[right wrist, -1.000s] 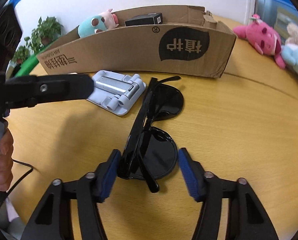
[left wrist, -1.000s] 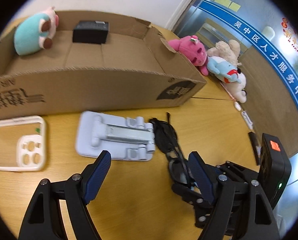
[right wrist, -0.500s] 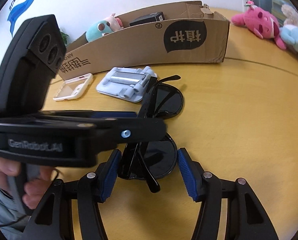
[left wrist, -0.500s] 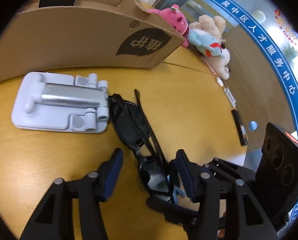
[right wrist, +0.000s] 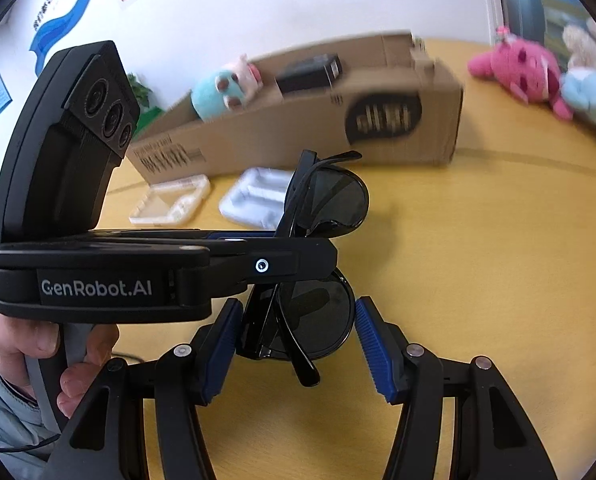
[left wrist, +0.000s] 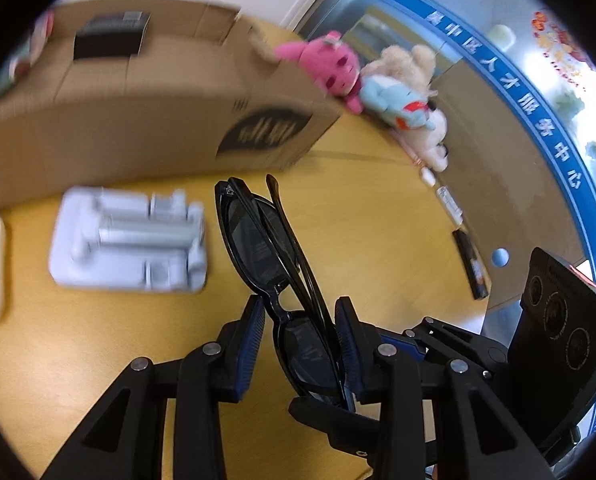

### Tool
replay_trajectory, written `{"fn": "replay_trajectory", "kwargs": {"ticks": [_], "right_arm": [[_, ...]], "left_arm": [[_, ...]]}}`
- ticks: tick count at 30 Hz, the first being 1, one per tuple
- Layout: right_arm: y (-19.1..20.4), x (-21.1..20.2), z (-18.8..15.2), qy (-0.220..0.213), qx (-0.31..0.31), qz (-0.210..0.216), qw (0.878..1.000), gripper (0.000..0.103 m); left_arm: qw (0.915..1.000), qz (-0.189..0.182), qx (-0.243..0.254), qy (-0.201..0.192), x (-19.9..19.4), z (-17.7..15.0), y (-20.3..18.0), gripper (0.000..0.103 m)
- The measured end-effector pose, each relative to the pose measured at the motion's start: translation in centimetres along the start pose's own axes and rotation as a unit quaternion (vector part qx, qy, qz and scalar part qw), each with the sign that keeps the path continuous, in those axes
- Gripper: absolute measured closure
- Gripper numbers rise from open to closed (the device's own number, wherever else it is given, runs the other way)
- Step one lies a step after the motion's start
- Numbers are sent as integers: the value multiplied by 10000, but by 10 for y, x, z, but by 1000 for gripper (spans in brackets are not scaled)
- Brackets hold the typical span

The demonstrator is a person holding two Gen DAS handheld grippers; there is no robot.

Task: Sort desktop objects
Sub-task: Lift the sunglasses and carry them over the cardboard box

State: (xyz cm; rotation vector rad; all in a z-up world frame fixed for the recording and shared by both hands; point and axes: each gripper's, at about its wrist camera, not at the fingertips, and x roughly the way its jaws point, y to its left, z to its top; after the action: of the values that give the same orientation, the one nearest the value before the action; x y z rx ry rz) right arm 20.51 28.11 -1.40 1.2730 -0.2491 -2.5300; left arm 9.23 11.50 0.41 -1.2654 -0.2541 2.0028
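Observation:
Black folded sunglasses (left wrist: 265, 240) are held up off the yellow table. My left gripper (left wrist: 300, 344) is shut on the near lens and frame. In the right wrist view the sunglasses (right wrist: 326, 200) are pinched by the left gripper's fingers (right wrist: 257, 266), which cross from the left. My right gripper (right wrist: 298, 344) is open, its blue pads on either side of the lower lens without pressing it. The cardboard box (left wrist: 145, 136) stands behind, holding a black box (left wrist: 109, 36) and a teal plush (right wrist: 221, 92).
A white folding stand (left wrist: 129, 240) and a clear phone case (right wrist: 173, 200) lie on the table before the box. Pink, beige and blue plush toys (left wrist: 378, 80) sit at the far right. Small dark items (left wrist: 472, 264) lie along the table's right edge.
My left gripper has closed on the sunglasses and lifted them off the table. The right gripper stays open around the lower lens. Both views blur from motion.

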Motion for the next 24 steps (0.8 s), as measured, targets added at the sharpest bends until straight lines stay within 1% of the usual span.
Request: {"fn": "replay_trajectory", "kwargs": {"ticks": [5, 10, 14, 18, 21, 24], "right_arm": [[11, -26, 34, -464, -268, -129, 9985, 47], [20, -45, 89, -946, -559, -213, 9937, 47], [28, -50, 135, -1259, -683, -156, 9896, 47], [32, -48, 178, -1432, -857, -197, 9858, 47], [31, -40, 208, -1465, -918, -187, 9848, 47], [24, -23, 240, -1405, -866, -108, 9862, 47]], "left_arm": [[9987, 15, 340, -392, -29, 36, -18, 68], [9950, 107, 615, -776, -61, 85, -29, 68], [9912, 201, 792, -1046, -84, 130, -33, 69], [9888, 218, 865, -1200, -98, 168, -25, 69], [9884, 255, 849, -1235, -98, 196, -15, 69], [9889, 302, 818, -1200, -89, 223, -1, 69]]}}
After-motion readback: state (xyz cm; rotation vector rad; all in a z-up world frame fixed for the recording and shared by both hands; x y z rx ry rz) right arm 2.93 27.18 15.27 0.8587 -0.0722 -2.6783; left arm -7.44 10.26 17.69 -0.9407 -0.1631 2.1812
